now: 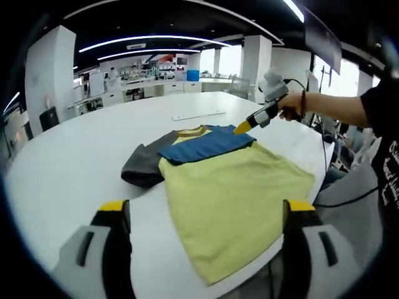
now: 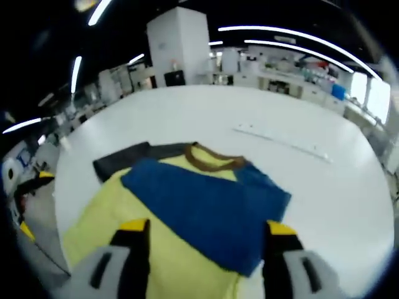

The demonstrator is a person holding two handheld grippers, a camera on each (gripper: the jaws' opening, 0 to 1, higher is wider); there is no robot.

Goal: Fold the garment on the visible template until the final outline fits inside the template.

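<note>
1. Looking along the left gripper (image 1: 202, 215), we see its two jaws set wide apart with nothing between them, hanging over the near edge of the white table (image 1: 75, 156).
2. We find the shirt (image 1: 234, 187) lying flat on the table ahead of these jaws: a yellow body, a blue band across the chest and a dark grey sleeve (image 1: 142, 165) spread to one side.
3. We note the right gripper (image 1: 243, 128) at the far side of the shirt, held by a hand (image 1: 292, 104), its yellow tip just beside the blue shoulder; we cannot tell whether it touches the cloth.
4. In the right gripper view, we see the right gripper (image 2: 206, 240) with jaws wide and empty, hanging over the blue part of the shirt (image 2: 206, 205).
5. We see a brown collar (image 2: 209, 159) and the grey sleeve (image 2: 124, 161) beyond the blue band.
6. We observe a thin white strip (image 2: 283, 143) lying on the table (image 2: 249, 112), well apart from the shirt.
</note>
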